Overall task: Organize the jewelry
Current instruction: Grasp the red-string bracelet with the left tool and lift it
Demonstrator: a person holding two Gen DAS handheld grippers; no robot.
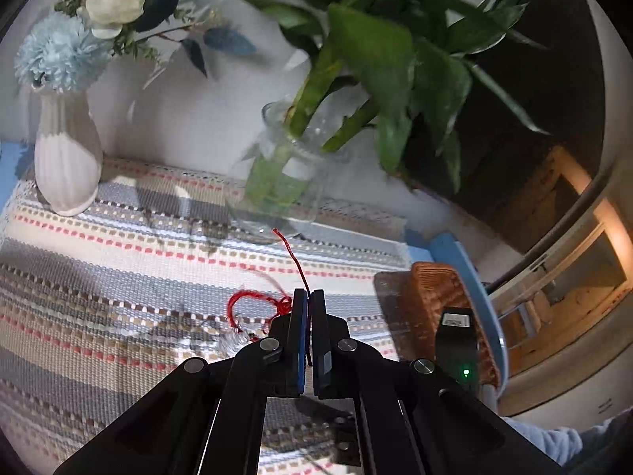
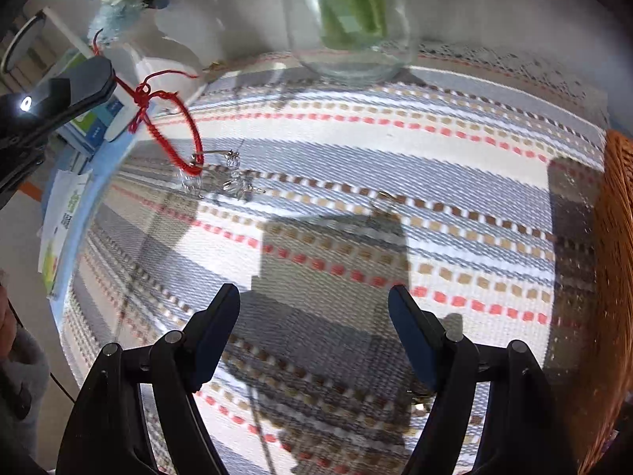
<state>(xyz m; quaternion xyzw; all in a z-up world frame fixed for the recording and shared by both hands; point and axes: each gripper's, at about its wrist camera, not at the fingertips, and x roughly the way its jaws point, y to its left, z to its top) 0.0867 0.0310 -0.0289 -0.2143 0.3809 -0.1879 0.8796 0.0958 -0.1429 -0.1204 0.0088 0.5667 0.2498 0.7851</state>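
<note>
Left gripper (image 1: 309,297) pinches red bracelet (image 2: 174,134); only right-wrist view shows earrings (image 2: 233,182).

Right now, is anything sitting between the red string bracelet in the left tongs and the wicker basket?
Nothing visible blocks it. The left tongs are shut on the red string bracelet, lifted off the striped mat. The wicker basket sits just to their right, with only bare mat between. The glass vase stands farther back.

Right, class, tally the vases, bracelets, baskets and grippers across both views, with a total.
Vases: 2, the white vase and the glass vase
Bracelets: 1, the red bracelet
Baskets: 1, the wicker basket
Grippers: 2, the left gripper and the right gripper
Total: 6
</note>
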